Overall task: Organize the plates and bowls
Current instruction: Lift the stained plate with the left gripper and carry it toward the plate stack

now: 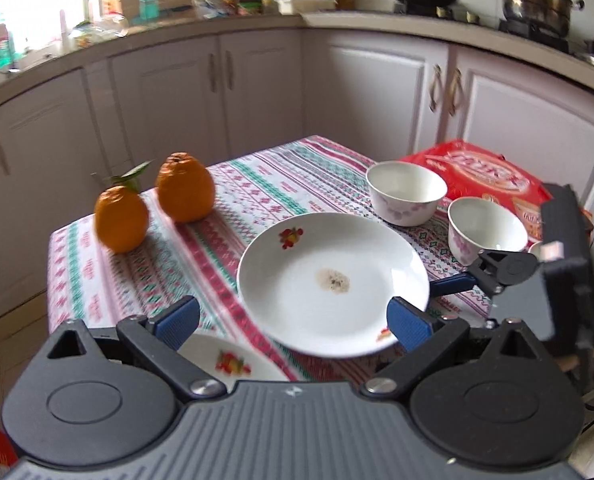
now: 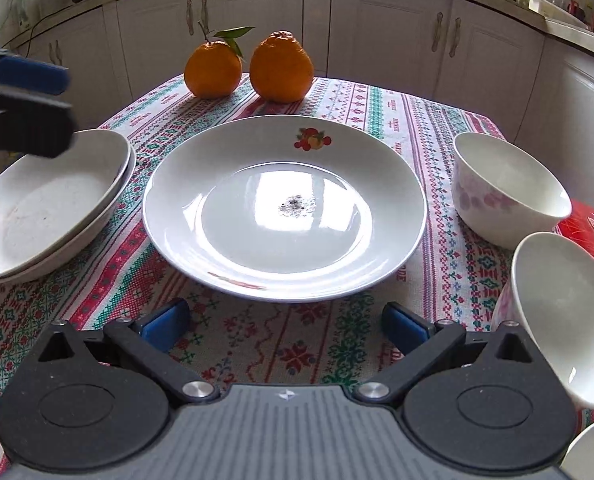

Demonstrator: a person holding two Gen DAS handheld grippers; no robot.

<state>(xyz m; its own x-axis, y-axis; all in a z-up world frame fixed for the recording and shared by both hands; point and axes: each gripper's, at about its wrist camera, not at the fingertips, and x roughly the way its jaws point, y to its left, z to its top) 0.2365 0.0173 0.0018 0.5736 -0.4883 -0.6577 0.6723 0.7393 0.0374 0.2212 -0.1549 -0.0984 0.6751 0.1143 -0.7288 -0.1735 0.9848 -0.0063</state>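
On the patterned tablecloth (image 2: 233, 344), the single plate (image 2: 285, 216) lies flat straight ahead of the right gripper (image 2: 285, 328), whose jaws are spread wide and empty just short of its near rim. The left gripper (image 1: 293, 324), also spread and holding nothing, hovers over the stacked plates (image 2: 45, 216) to the plate's left. I judge the right one better placed to take it there.

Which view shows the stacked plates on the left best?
The right wrist view: the stacked plates show their two nested rims and most of the top plate's inside, partly covered by the left hand-held gripper. The left wrist view shows only a sliver between its own fingers.
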